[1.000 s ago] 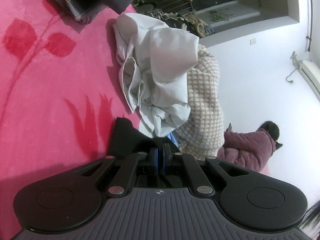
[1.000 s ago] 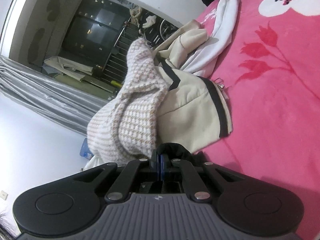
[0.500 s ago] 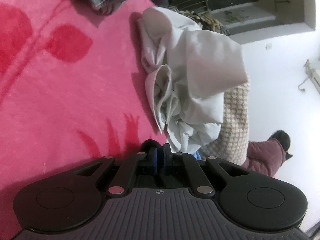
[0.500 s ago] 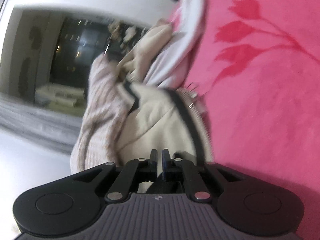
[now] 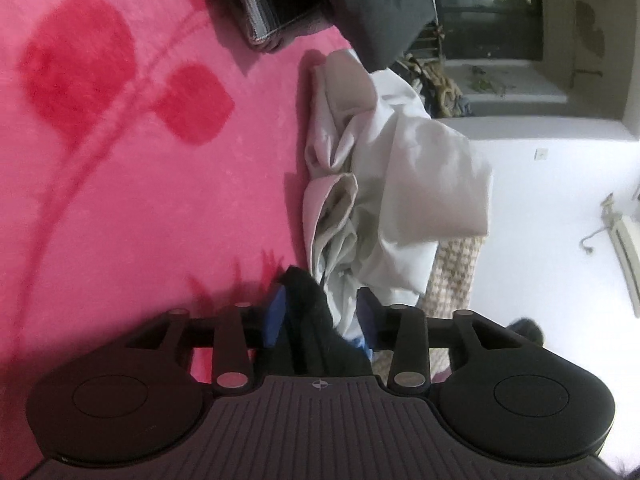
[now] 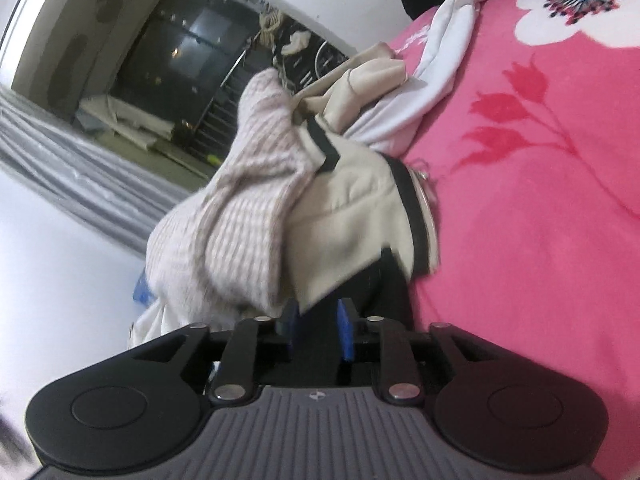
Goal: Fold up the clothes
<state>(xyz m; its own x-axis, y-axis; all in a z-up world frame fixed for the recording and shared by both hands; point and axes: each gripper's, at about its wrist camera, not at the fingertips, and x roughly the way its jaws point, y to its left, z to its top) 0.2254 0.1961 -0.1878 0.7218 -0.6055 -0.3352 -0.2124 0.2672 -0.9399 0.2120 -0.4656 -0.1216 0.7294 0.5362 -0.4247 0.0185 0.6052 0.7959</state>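
Note:
A black garment (image 5: 308,300) lies on the pink flowered blanket (image 5: 140,200) right in front of my left gripper (image 5: 321,314). The jaws are opening: the cloth rests against the left blue pad (image 5: 275,318), with a gap to the right one. In the right wrist view the same black cloth (image 6: 380,284) runs between the pads of my right gripper (image 6: 317,322), whose jaws are opening too and no longer pinch it.
A crumpled white garment (image 5: 392,200) and a checked knit (image 5: 452,272) are heaped at the bed's edge. Folded plaid and grey clothes (image 5: 280,0) sit at the far end. The right wrist view shows the knit (image 6: 240,220), a black-trimmed cream jacket (image 6: 352,208) and a white garment (image 6: 432,80).
Both grippers were shut on the black cloth and their jaws have now parted. The left gripper has sunk toward the blanket, and the person in the pink jacket has left its view.

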